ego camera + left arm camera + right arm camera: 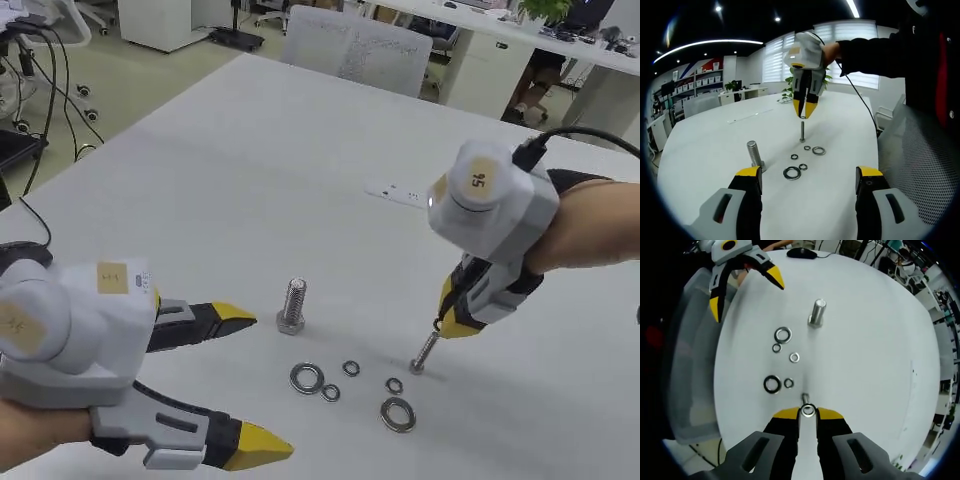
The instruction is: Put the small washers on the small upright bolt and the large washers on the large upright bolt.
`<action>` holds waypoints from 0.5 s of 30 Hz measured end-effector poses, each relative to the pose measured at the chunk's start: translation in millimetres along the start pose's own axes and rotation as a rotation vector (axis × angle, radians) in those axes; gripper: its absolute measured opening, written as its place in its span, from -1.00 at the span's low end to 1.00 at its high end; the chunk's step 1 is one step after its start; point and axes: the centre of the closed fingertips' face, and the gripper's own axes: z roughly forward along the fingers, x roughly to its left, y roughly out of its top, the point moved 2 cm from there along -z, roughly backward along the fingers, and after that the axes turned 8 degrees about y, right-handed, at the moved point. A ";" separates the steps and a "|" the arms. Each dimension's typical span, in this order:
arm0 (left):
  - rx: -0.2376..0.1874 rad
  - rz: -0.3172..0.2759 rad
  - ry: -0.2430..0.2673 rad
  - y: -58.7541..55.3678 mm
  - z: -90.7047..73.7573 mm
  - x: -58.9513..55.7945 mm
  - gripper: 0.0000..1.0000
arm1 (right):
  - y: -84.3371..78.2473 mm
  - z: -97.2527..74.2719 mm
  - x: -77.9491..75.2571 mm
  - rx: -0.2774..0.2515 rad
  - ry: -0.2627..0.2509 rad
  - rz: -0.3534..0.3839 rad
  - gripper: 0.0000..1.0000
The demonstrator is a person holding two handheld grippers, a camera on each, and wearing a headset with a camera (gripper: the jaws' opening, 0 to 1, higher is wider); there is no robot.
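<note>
The small bolt [425,352] stands upright right of the several loose washers, and the large bolt [292,305] stands left of them. My right gripper [460,322] hangs just over the small bolt's top, shut on a small washer [808,411] held flat above the bolt's tip [804,399]. Two large washers [306,377] [398,413] and three small ones [351,368] [331,393] [394,385] lie flat on the table. My left gripper [250,385] is open with nothing in it, level above the table at the near left, pointing at the large bolt [755,154].
The white table [230,180] stretches far behind the bolts. A white strip [395,193] lies beyond the right gripper. A grey chair back [355,50] stands at the far edge. A mesh chair [920,160] is beside the table.
</note>
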 end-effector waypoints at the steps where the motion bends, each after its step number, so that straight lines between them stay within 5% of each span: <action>1: 0.001 0.000 -0.001 -0.2 0.3 -0.2 0.52 | 0.1 0.7 0.2 0.000 0.002 0.001 -0.73; 15: 0.005 -0.005 0.001 -0.9 0.2 0.4 0.51 | 1.7 7.2 1.2 0.008 0.018 0.005 -0.73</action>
